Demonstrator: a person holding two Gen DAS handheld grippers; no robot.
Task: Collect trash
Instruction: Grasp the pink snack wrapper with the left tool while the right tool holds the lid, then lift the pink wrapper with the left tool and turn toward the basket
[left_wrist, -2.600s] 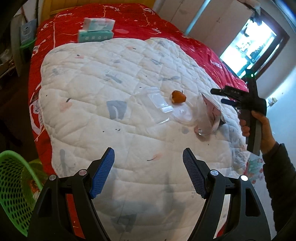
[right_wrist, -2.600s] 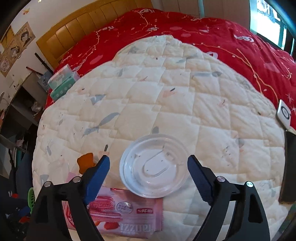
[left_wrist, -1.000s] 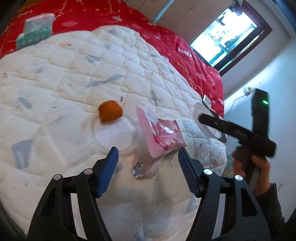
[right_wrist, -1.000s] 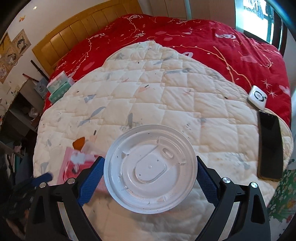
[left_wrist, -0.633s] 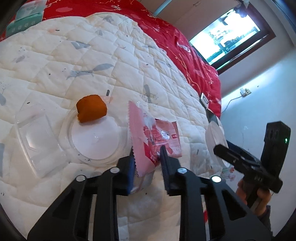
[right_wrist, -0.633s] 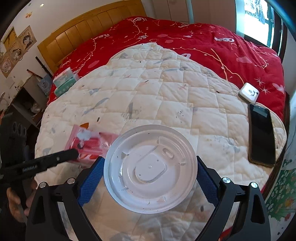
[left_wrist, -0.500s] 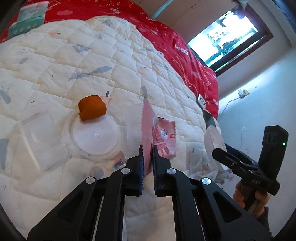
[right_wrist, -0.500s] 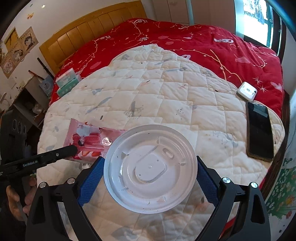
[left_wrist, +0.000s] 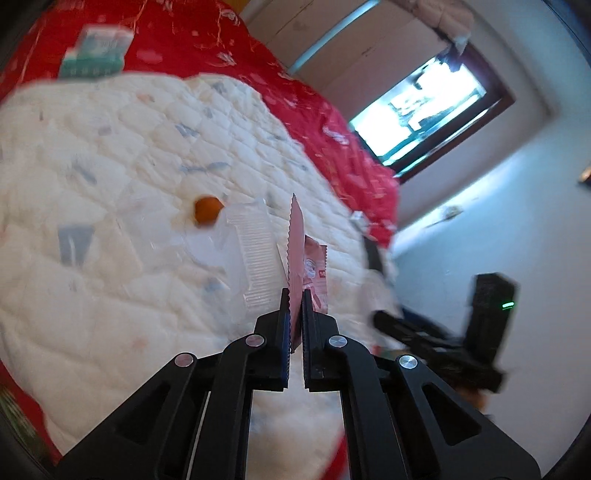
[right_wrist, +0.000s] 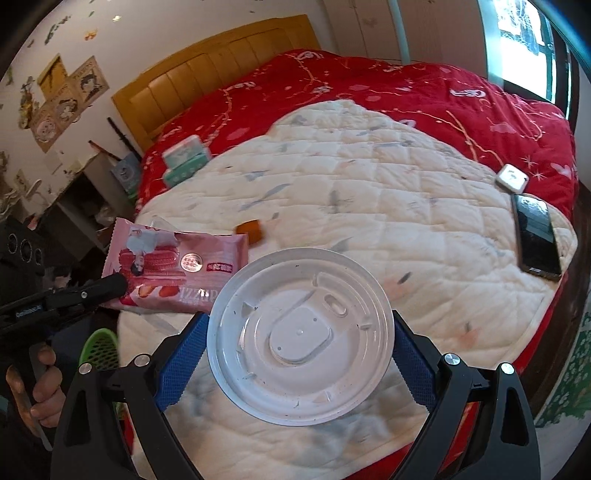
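Observation:
My left gripper (left_wrist: 294, 314) is shut on a pink snack wrapper (left_wrist: 297, 251), held edge-on above the white quilt (left_wrist: 110, 258). The same wrapper (right_wrist: 173, 266) shows flat in the right wrist view, pinched by the left gripper (right_wrist: 118, 284). My right gripper (right_wrist: 299, 354) is shut on a round clear plastic lid (right_wrist: 299, 332), held by its rim above the bed's near edge. An orange food piece (left_wrist: 207, 210) and a clear plastic tray (left_wrist: 255, 258) lie on the quilt; the orange piece also shows in the right wrist view (right_wrist: 251, 230).
A green mesh basket (right_wrist: 99, 347) stands on the floor beside the bed, below the left gripper. A black phone (right_wrist: 535, 236) and a small white device (right_wrist: 511, 177) lie at the bed's right edge. Tissue packs (right_wrist: 184, 160) sit near the headboard.
My left gripper has lifted the pink wrapper off the quilt and pulled back from the bed. The right gripper has drawn back slightly, still holding the lid.

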